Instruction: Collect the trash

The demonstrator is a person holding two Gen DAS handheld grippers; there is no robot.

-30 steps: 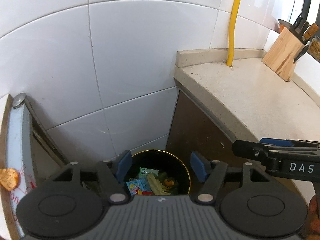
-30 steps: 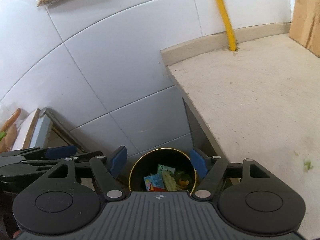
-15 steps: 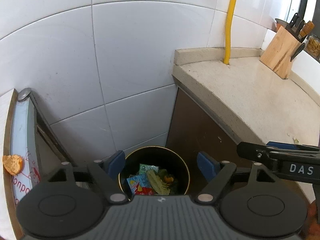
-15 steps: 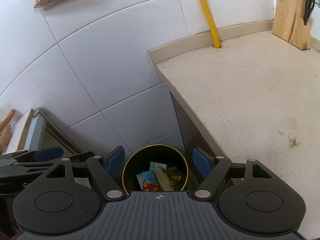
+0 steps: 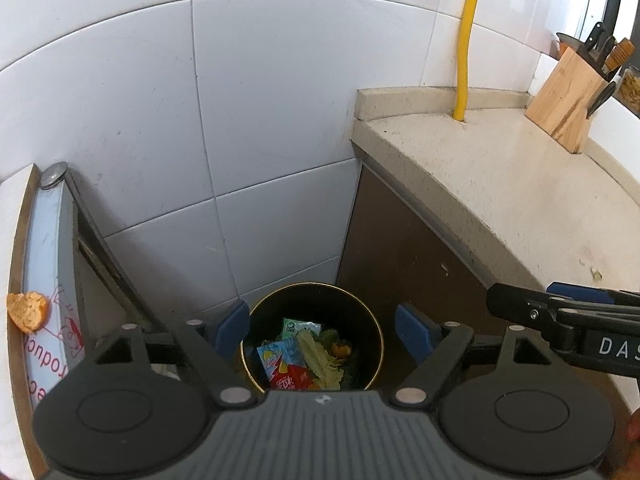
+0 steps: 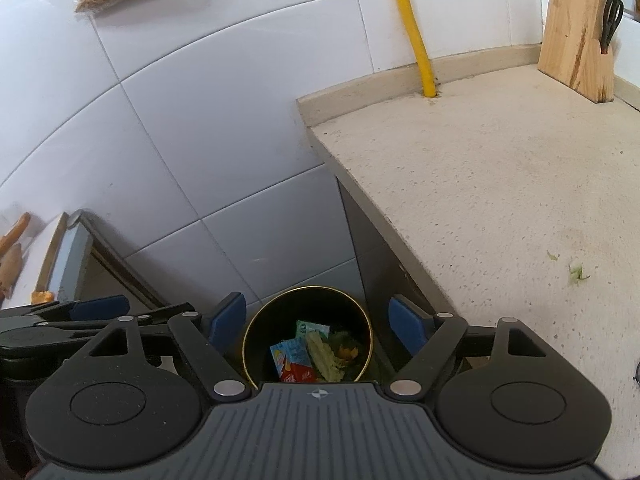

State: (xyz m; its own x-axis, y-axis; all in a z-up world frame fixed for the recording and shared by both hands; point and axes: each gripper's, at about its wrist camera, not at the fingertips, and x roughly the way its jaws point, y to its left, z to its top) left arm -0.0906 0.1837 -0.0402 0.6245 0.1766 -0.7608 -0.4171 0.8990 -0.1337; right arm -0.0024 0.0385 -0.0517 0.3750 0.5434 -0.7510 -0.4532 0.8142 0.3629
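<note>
Trash [image 5: 304, 354] lies in the round black bin [image 5: 372, 332] with a thin gold rim, low in the middle of both wrist views, in the floor corner between the glossy white tiled wall [image 5: 240, 120] and the dark cabinet front under the speckled stone counter [image 6: 500, 200], which fills the right side. Inside the bin sit crumpled glossy wrappers in blue, red and green, with limp green scraps and an orange bit.

Both tools hang above the bin. The left gripper [image 5: 322, 326] has its blue pads wide apart with nothing between them; its jaws have just been opening. The right gripper [image 6: 316, 318] is likewise spread and empty, and its jaws have also just been opening. Compared with a second ago the wider jaws bare more of the bin, which suggests the latest pieces have been let go.

Smaller leftovers remain: a crinkled orange scrap [image 5: 28, 310] on the white ledge at the left edge, and tiny green shreds [image 6: 578, 274] on the counter at right. These are probably next.
</note>
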